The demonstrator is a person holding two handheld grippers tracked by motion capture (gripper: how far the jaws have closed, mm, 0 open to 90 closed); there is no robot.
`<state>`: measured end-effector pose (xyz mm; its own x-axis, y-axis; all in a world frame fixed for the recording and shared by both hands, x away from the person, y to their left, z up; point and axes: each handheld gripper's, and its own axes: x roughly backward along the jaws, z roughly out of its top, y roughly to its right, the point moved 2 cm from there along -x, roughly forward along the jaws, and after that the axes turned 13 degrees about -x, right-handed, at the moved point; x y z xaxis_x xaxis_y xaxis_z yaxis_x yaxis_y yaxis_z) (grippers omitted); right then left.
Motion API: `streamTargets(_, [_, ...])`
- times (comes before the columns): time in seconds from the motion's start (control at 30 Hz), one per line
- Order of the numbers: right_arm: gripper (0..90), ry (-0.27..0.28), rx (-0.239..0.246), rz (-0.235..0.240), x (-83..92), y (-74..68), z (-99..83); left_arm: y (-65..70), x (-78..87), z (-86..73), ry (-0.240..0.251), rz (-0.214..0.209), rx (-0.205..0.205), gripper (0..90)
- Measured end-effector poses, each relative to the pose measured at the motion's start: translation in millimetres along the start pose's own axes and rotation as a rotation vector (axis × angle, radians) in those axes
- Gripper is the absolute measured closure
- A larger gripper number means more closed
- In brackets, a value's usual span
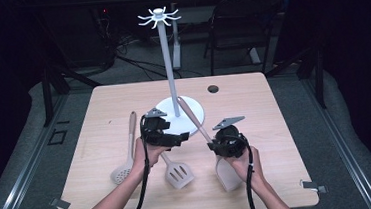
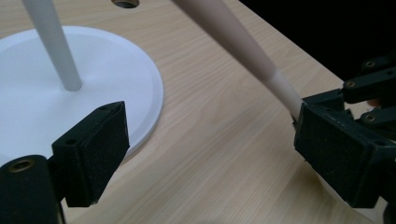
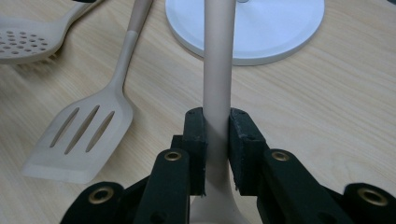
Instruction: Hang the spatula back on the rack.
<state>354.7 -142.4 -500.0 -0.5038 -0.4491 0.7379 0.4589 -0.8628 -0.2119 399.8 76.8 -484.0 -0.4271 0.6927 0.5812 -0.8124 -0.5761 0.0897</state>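
Two right fingers (image 3: 194, 140) clamp the spatula handle (image 3: 217, 70).

The left gripper (image 2: 205, 154) is holding its two black jaws wide apart over the wooden table (image 2: 224, 140), with nothing between them. Past the left jaw, the white round base (image 2: 107, 70) and its pole (image 2: 53, 42) are standing. Above the right jaw, a beige utensil handle (image 2: 233, 37) is slanting down into the right gripper (image 2: 299, 109), which is sitting just beside that jaw.
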Motion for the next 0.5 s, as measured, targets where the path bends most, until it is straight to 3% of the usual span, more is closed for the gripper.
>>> streamTargets(0.43, [78.6, 0.018, 0.022, -0.002, -1.7, -4.6, -1.0, 13.7, -28.1, 17.2, 0.036, -0.090, 0.026, 25.5])
streamTargets(0.5, [78.6, 0.022, 0.027, 0.000, -1.3, -5.2, -1.0, 15.1, -30.7, 19.2, 0.050, -0.102, 0.032, 31.7])
